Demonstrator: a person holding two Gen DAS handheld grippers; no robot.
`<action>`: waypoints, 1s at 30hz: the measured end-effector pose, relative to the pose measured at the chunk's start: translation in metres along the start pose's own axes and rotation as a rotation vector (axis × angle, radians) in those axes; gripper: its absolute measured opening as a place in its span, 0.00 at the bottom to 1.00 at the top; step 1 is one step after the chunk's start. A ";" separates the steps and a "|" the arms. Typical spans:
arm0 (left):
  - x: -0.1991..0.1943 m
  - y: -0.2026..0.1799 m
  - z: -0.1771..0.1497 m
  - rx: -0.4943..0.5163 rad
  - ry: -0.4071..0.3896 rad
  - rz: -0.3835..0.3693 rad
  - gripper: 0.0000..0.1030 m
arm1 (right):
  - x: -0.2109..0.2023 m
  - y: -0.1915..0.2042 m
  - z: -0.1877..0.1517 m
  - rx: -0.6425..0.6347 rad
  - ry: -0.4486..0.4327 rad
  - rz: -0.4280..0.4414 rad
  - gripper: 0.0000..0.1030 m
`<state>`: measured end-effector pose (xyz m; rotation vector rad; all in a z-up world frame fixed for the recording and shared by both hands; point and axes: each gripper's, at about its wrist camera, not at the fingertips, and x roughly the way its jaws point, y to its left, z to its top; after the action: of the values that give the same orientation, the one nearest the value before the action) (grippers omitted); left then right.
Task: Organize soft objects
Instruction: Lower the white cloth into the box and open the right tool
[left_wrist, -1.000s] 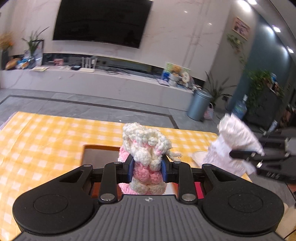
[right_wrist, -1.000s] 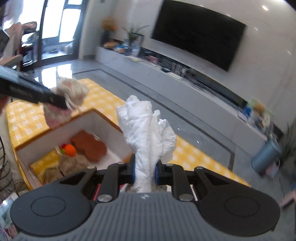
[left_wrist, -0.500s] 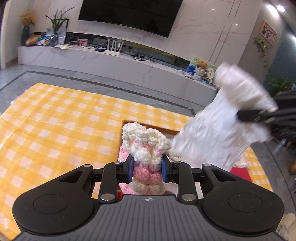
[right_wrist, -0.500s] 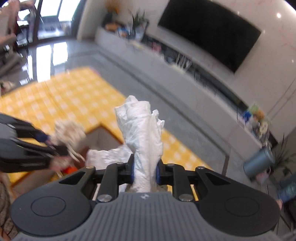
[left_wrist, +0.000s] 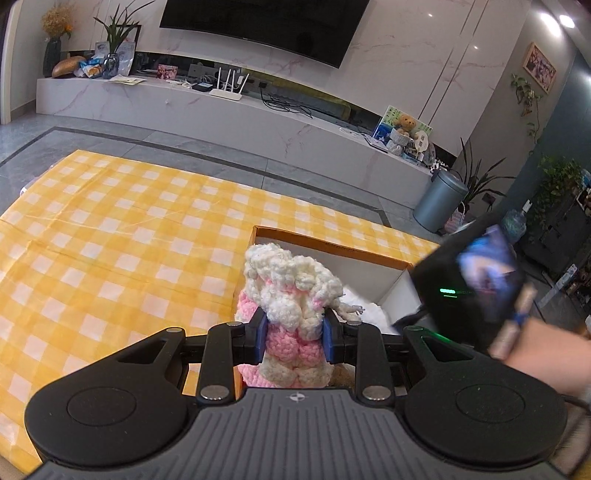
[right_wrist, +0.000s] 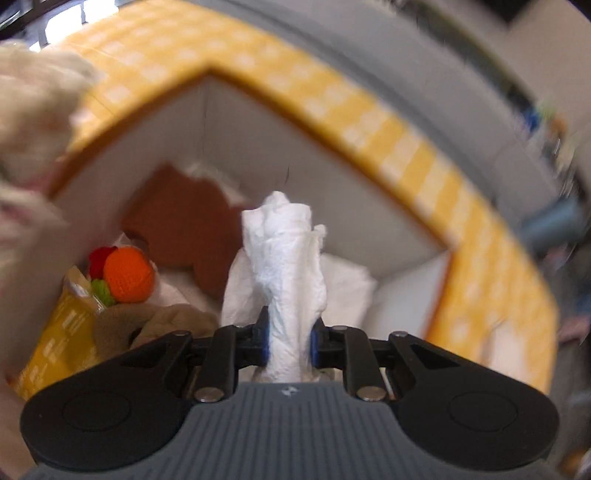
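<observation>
Over the open box (right_wrist: 258, 122), our left gripper (left_wrist: 294, 334) has its jaws clamped on a pink-and-cream crocheted toy (left_wrist: 291, 299), while our right gripper (right_wrist: 289, 341) grips crumpled white cloth (right_wrist: 288, 258) inside it.

Black left gripper (left_wrist: 294, 339), blue pads, ribbed grey housing

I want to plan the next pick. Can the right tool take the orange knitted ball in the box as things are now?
Probably not yet. The right tool is shut on the white cloth, so its jaws are occupied. The orange ball lies uncovered in the box, so the way itself looks free.
</observation>
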<state>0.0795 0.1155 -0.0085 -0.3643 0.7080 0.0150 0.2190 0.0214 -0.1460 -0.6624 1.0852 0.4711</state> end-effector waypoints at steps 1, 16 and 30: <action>-0.001 -0.001 0.000 0.002 -0.001 0.003 0.31 | 0.010 -0.001 0.001 0.024 0.021 0.005 0.17; 0.002 -0.006 0.000 0.022 0.000 0.028 0.31 | 0.056 0.016 0.006 -0.025 0.086 -0.127 0.21; -0.014 -0.018 0.009 0.072 -0.085 0.027 0.31 | -0.044 0.019 -0.032 -0.050 -0.267 -0.107 0.97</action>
<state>0.0770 0.1034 0.0127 -0.2839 0.6276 0.0307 0.1680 0.0115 -0.1212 -0.6769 0.7842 0.4805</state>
